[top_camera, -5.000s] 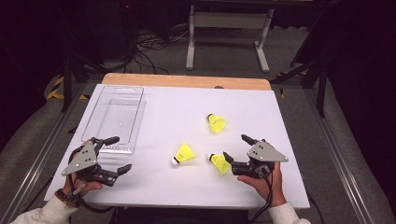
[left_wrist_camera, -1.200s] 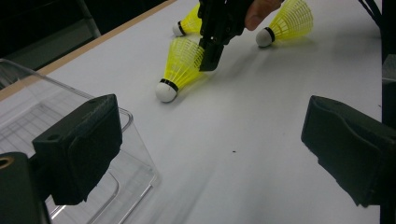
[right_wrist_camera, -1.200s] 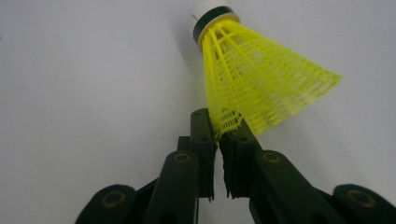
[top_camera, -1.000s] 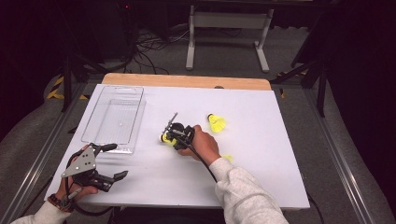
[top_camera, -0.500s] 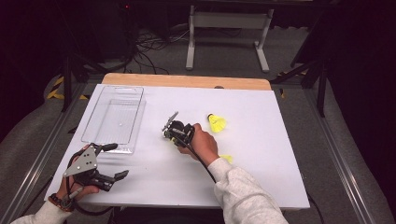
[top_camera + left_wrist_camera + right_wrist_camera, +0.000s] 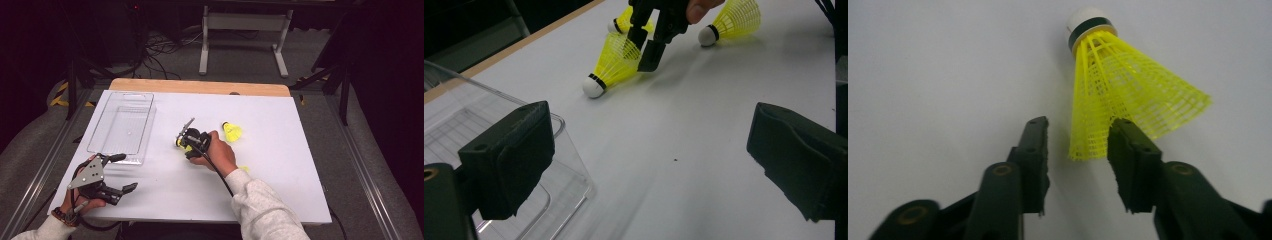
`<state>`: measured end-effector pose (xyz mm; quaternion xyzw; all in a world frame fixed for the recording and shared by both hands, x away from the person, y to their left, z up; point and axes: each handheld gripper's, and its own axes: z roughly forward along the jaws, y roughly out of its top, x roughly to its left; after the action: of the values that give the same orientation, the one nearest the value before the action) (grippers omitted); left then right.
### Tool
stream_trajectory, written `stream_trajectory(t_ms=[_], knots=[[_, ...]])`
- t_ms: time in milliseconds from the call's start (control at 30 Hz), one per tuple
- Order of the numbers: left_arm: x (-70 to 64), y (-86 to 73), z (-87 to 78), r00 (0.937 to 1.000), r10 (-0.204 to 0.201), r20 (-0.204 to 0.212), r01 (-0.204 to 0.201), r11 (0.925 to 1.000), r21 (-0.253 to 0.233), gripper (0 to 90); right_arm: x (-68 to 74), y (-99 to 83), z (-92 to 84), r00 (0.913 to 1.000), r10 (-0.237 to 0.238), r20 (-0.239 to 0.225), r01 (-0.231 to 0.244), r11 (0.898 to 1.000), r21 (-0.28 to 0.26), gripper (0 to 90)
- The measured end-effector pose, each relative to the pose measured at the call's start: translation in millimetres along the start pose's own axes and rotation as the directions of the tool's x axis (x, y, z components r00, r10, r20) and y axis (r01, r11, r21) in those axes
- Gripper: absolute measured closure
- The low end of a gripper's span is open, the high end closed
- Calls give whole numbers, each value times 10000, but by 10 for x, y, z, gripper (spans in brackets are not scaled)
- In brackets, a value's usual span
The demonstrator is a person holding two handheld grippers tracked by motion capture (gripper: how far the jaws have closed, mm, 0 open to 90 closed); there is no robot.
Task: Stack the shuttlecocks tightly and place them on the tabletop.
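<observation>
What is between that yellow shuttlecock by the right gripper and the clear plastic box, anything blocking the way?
Nothing visible. Bare white table lies between the shuttlecock at the right gripper and the clear box. The other shuttlecocks lie on the far side.

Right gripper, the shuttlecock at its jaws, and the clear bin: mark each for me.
Right gripper [image 6: 1078, 145], right gripper view, midway between its jaw tips.
Shuttlecock [image 6: 1128, 95], right gripper view, on the yellow skirt.
Clear bin [image 6: 145, 131], high view, on its right wall.
</observation>
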<state>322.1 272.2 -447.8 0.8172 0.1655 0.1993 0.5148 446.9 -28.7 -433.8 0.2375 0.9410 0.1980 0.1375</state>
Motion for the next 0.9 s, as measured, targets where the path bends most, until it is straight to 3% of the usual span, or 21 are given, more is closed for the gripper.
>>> stream_trajectory(t_ms=[333,567,733,900], knots=[[0,-1,7,10000,41,-48,-41,10000,28,57,-35,-108,-376,10000,-40,68,48,9915,-1298,471],[0,-3,8,10000,23,-73,-23,10000,54,57,-27,-337,-741,9989,-82,469,196,9688,-2471,447],[-1,-3,10,10000,23,-96,-23,10000,57,57,1,-556,-899,9976,12,692,196,9539,-2994,405],[-2,-3,11,9999,24,-128,-23,10000,62,57,59,-845,-997,9957,162,914,182,9316,-3631,360]])
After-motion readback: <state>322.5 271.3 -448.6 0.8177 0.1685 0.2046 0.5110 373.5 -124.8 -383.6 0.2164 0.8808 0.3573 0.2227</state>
